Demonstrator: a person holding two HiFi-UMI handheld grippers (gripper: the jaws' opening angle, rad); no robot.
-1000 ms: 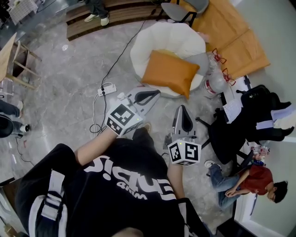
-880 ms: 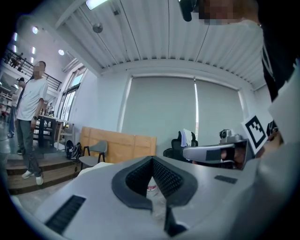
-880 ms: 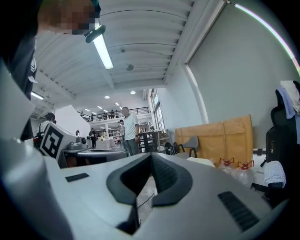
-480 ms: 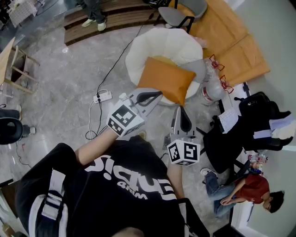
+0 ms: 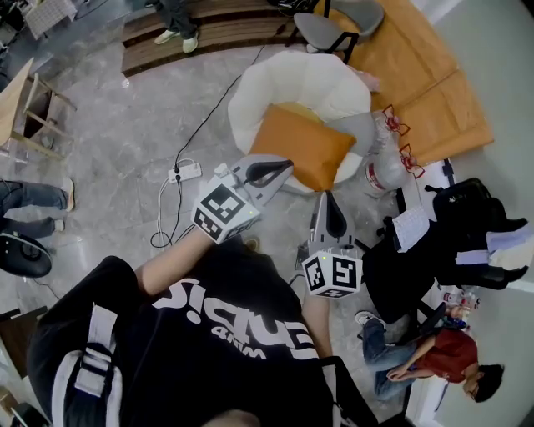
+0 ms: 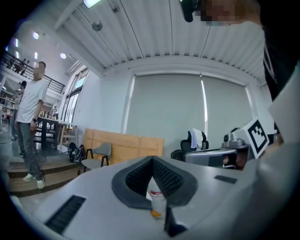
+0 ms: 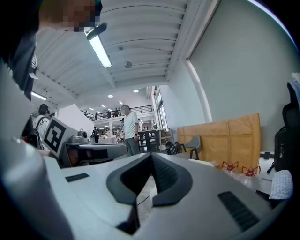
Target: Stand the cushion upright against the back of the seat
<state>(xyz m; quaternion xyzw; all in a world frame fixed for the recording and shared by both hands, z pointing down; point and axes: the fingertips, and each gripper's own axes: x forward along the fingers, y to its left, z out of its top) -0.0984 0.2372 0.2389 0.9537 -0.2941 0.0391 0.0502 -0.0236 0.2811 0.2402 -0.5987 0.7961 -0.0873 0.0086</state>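
An orange cushion point(image 5: 302, 145) lies flat on the white round seat point(image 5: 284, 77), its near edge hanging over the seat's front. In the head view my left gripper point(image 5: 282, 166) is shut and empty, with its tip just short of the cushion's near left edge. My right gripper point(image 5: 328, 198) is also shut and empty, a little back from the cushion's near right corner. The left gripper view shows shut jaws point(image 6: 152, 161) with a bottle and a sliver of orange behind them. In the right gripper view the closed jaws point(image 7: 151, 158) point level across the room.
Two big water bottles point(image 5: 385, 150) with red handles stand right of the seat. A power strip point(image 5: 188, 173) and its cable lie on the floor to the left. A black office chair point(image 5: 442, 233) and a seated person point(image 5: 421, 359) are at right. A grey chair point(image 5: 334, 21) and wooden panels point(image 5: 417, 67) are behind.
Both grippers, still shut, have moved toward the seat, so the cushion now lies closer to their tips. A person's legs have come into view at the left.
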